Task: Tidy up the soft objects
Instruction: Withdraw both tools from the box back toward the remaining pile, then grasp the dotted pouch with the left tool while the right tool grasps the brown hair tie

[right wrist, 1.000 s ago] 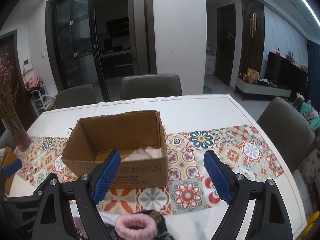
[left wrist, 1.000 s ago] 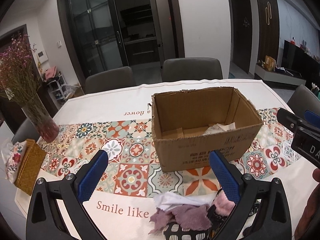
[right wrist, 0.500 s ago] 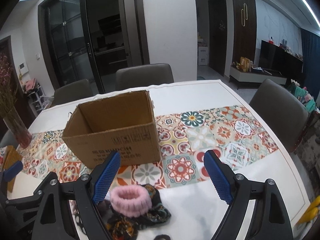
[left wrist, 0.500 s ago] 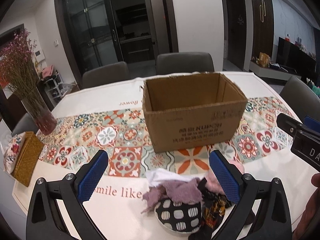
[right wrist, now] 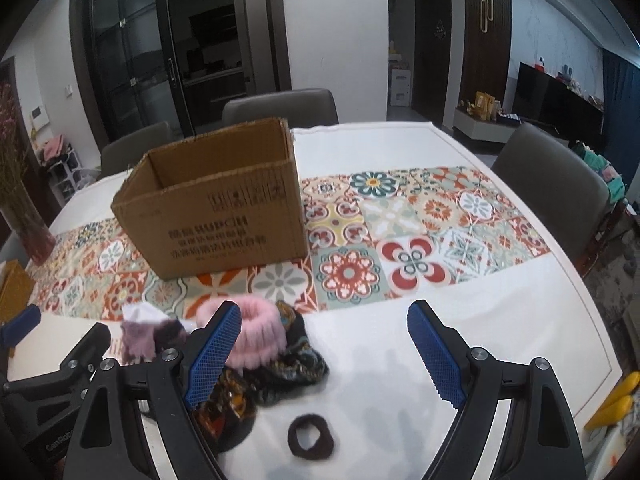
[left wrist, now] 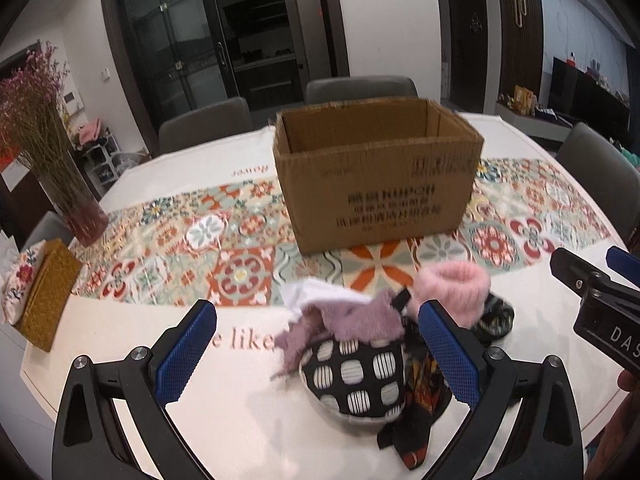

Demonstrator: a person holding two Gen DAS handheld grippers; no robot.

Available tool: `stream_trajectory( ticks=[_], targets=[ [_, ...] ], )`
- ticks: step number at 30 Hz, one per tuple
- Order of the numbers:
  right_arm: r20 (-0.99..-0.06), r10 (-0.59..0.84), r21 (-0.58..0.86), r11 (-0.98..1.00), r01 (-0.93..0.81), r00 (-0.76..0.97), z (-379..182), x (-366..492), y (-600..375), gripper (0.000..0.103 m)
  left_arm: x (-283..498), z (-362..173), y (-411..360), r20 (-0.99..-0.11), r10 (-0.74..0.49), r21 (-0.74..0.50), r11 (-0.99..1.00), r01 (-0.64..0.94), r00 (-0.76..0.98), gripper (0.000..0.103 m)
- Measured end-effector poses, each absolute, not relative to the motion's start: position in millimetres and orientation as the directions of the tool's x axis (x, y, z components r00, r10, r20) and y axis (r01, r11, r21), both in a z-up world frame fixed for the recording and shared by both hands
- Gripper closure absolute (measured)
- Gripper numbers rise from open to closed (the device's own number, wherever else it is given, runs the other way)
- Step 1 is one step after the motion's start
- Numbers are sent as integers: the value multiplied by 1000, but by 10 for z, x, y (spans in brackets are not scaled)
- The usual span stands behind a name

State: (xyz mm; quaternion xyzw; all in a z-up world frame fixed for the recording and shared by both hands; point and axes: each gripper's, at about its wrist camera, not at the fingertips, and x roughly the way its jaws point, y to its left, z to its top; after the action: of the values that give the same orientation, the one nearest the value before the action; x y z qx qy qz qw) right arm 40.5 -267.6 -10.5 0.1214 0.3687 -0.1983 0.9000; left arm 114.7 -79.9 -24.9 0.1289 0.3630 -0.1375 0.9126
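Two blue-padded grippers, left [left wrist: 316, 354] and right [right wrist: 324, 354], wide open, empty. Heap of soft fabric pieces [left wrist: 372, 340] on white tablecloth [right wrist: 460, 320], near open brown cardboard box [left wrist: 376, 176].

Each hand-held gripper is made of black plastic. The left hand-held gripper [left wrist: 316, 354] has two thick arms with triangular cut-outs, and silver round screws sit at the joints. Its fingers [left wrist: 186, 350] carry bright blue pads with a fine grid texture. The right hand-held gripper [right wrist: 324, 354] looks the same: black frame, silver screws, blue gridded pads [right wrist: 436, 356]. Seen from the left camera, the side of the right one shows white letters "DAS" on a black block. On the left one, small grey letters "GenRob" are printed.
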Motion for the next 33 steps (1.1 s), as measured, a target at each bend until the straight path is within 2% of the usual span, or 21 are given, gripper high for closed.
stream_trajectory(
  ticks=[7, 28, 30, 33],
  targets=[
    [-763, -228, 81, 895, 439, 605, -344, 336, -2604, 17, 1066, -444, -767, -728, -166, 128, 920, 370, 665, 0],
    [-825, -174, 90, 898, 430, 537, -676, 288, -2551, 17, 1065, -870, -828, -787, -155, 124, 908, 400, 597, 0],
    [-826, -175, 89, 899, 430, 536, -685, 294, -2545, 17, 1085, -896, -834, -787, -150, 128, 909, 397, 598, 1],
    [-829, -173, 85, 901, 426, 532, -713, 302, -2525, 17, 1116, -947, -841, -792, -158, 114, 911, 396, 590, 10]
  ],
)
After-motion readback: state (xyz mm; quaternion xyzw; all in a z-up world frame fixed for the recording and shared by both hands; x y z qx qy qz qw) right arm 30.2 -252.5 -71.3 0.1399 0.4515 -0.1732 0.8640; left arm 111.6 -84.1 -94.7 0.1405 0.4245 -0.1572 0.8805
